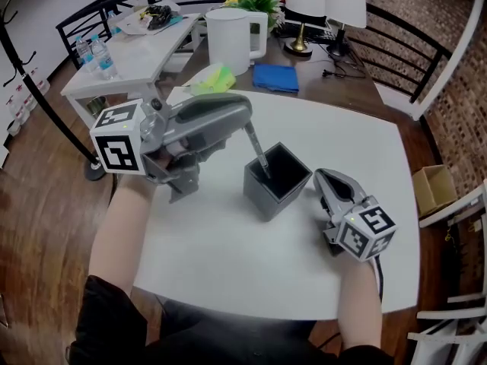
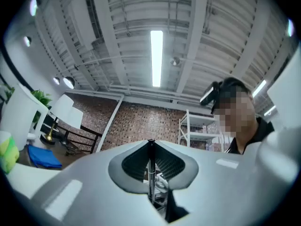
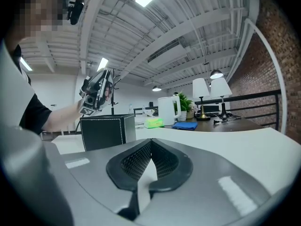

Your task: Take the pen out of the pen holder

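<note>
A black square pen holder (image 1: 275, 182) stands in the middle of the white table (image 1: 221, 242). My left gripper (image 1: 247, 122) hangs above and to the left of it, shut on the top of a dark pen (image 1: 259, 152). The pen slants down with its lower end at the holder's mouth. In the left gripper view the pen (image 2: 150, 171) stands upright between the pads, against the ceiling. My right gripper (image 1: 319, 178) rests low on the table to the right of the holder, shut with nothing in it. In the right gripper view the pen holder (image 3: 107, 131) is ahead on the left.
Behind the white table is a brown table with a white jug (image 1: 232, 38), a blue cloth (image 1: 275, 77), a yellow-green object (image 1: 213, 79) and two lamps (image 1: 307, 6). A side table with water bottles (image 1: 97, 55) stands at the left. A cardboard box (image 1: 434, 188) is on the floor at the right.
</note>
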Demonstrator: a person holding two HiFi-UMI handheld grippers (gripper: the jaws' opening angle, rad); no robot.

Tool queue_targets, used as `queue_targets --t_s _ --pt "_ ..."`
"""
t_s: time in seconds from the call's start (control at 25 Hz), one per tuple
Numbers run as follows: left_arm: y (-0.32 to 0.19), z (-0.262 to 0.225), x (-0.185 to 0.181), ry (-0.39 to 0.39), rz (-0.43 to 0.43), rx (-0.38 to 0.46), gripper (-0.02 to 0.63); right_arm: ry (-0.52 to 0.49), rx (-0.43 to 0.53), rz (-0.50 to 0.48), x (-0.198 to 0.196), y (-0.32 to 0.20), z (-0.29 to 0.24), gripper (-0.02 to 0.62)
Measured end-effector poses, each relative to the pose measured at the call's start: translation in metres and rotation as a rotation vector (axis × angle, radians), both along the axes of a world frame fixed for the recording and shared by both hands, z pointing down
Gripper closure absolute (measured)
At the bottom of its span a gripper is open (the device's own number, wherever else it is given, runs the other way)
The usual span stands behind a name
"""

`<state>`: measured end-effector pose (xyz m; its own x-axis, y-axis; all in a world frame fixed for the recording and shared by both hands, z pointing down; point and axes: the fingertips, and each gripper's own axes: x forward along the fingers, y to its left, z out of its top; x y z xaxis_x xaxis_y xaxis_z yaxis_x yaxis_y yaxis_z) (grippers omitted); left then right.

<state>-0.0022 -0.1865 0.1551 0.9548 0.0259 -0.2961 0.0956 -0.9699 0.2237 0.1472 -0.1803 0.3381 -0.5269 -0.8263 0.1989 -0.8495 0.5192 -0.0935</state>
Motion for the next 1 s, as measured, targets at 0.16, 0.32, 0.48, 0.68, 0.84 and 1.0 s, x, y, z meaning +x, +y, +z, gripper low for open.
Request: queue_targets --t_s 0.16,0.32,0.48,0.68,0.84,1.0 --pt "-0.008 0.024 -0.037 -0.001 0.092 -0.271 0.569 -0.002 0.005 0.009 0.0 -0.001 0.0 0.581" --pt "-0.022 0.107 -0.044 -0.169 0.105 -0.674 0.571 -0.004 0.007 0.016 0.002 -0.001 -0.001 0.581" --pt "-0.031 0.183 -0.034 -0.388 -0.005 -0.82 0.57 -0.004 0.006 0.024 0.004 -0.003 -0.002 0.581" --pt "-0.048 0.206 -0.016 -0.503 -0.111 -0.798 0.569 -0.008 0.008 0.029 0.004 -0.003 -0.001 0.581" --pt "-0.059 0.215 -0.004 -0.629 -0.219 -0.664 0.562 -0.007 0.004 0.028 0.003 -0.002 -0.002 0.581" --pt "-0.066 0.216 0.002 -0.686 -0.338 -0.539 0.528 -0.004 0.002 0.023 0.002 -0.002 -0.002 0.581"
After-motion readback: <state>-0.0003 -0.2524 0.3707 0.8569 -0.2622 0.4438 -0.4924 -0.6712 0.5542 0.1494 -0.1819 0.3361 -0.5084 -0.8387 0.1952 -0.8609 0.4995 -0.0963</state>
